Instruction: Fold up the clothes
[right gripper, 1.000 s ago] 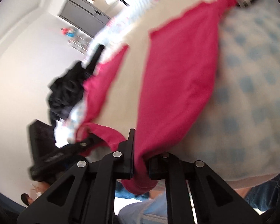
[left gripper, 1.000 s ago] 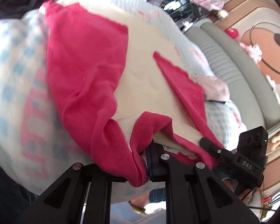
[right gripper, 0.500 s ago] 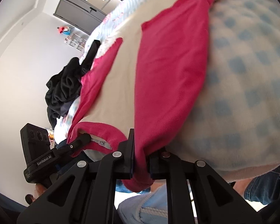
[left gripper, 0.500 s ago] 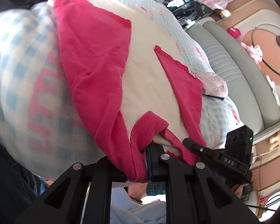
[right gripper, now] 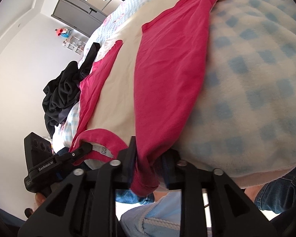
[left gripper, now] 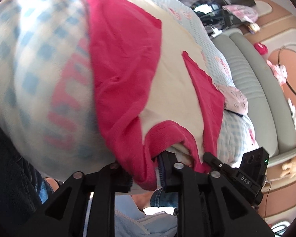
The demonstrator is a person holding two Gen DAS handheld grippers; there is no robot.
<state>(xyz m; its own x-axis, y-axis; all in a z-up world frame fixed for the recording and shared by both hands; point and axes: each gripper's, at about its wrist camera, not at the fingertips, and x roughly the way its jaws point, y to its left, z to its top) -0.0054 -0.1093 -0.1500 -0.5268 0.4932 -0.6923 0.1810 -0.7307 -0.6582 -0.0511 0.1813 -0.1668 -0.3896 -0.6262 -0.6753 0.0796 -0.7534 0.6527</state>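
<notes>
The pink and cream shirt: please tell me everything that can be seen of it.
The pink and cream shirt is soft knit cloth: cream body, pink sleeves, pink ribbed collar with a white label inside. It lies spread over the blue and white checked blanket, collar end nearest the cameras. The left gripper and the right gripper each pinch a shoulder in shut jaws.

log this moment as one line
stage: fold setup | left gripper: shut on shirt shoulder | right gripper: shut on other shoulder | shirt flat on blanket

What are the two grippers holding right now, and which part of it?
Both grip the pink-and-cream shirt at its shoulders beside the collar: left gripper, right gripper.
</notes>
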